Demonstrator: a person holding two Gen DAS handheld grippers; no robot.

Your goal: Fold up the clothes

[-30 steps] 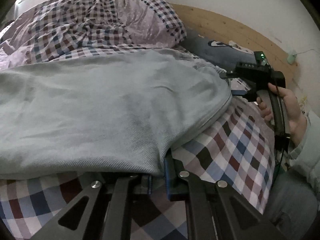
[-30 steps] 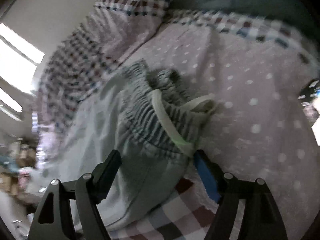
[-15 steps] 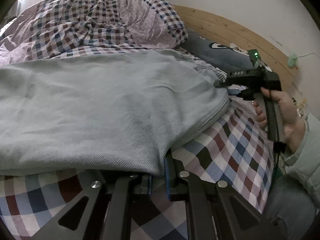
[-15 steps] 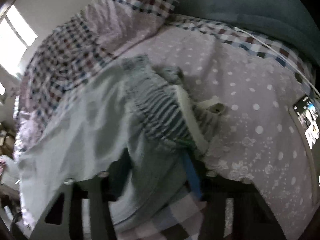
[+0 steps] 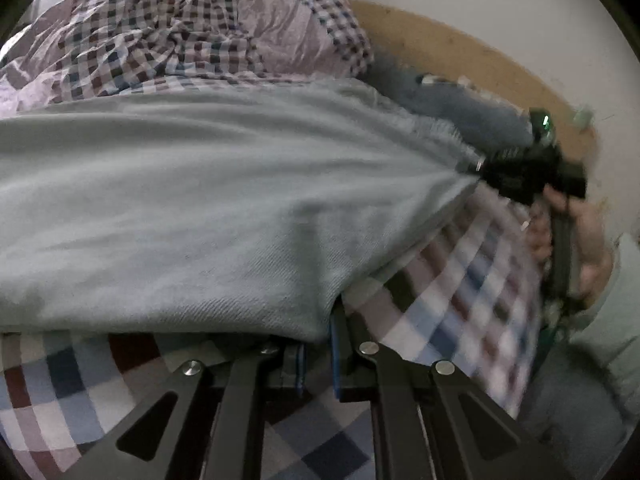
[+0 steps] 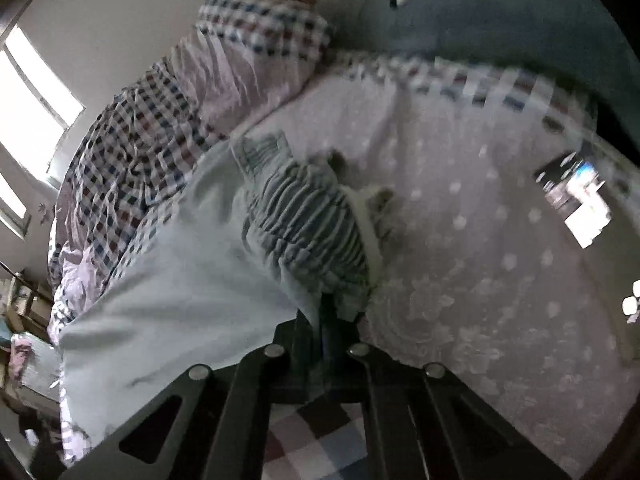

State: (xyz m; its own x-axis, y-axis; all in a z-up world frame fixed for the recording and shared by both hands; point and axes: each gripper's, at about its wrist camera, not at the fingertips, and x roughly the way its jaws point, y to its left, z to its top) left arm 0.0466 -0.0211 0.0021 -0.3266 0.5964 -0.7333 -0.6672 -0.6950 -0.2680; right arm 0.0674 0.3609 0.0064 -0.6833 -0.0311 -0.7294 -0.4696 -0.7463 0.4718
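Checked bedding [image 5: 460, 280] carries pale blue trousers [image 5: 200, 208], both the left claw [image 5: 316, 356] and right claw [image 6: 326, 328] clamped on them.

My pale grey-green cotton trousers [image 5: 192, 208] lie spread across the bed with its checked cover [image 5: 460, 292]. The crumpled checked duvet [image 5: 168, 36] is heaped behind them. Their gathered elastic waistband [image 6: 308, 224] lies on the dotted lilac sheet [image 6: 480, 264], with a lit phone [image 6: 576, 204] to its right. The dark blue-grey pillow [image 6: 500, 20] sits behind, against the wooden headboard [image 5: 460, 48].
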